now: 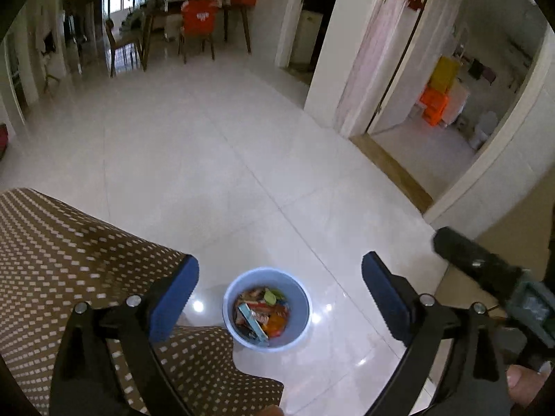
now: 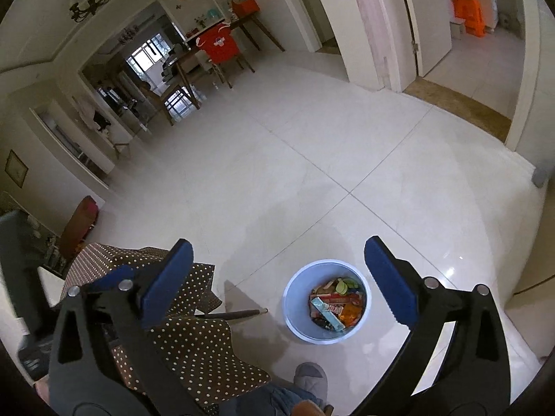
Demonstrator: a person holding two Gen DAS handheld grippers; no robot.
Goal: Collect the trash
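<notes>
left gripper [image 1: 280, 294] jaws spread, empty | right gripper [image 2: 277, 277] jaws spread, empty | bin [image 2: 295, 287] of wrappers on floor below, between jaws, likely drop target

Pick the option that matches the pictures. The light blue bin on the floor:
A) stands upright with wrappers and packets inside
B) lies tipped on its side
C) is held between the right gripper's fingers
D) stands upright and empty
A: the light blue bin stands upright on the tiled floor with colourful wrappers inside it, and no gripper touches it.
</notes>
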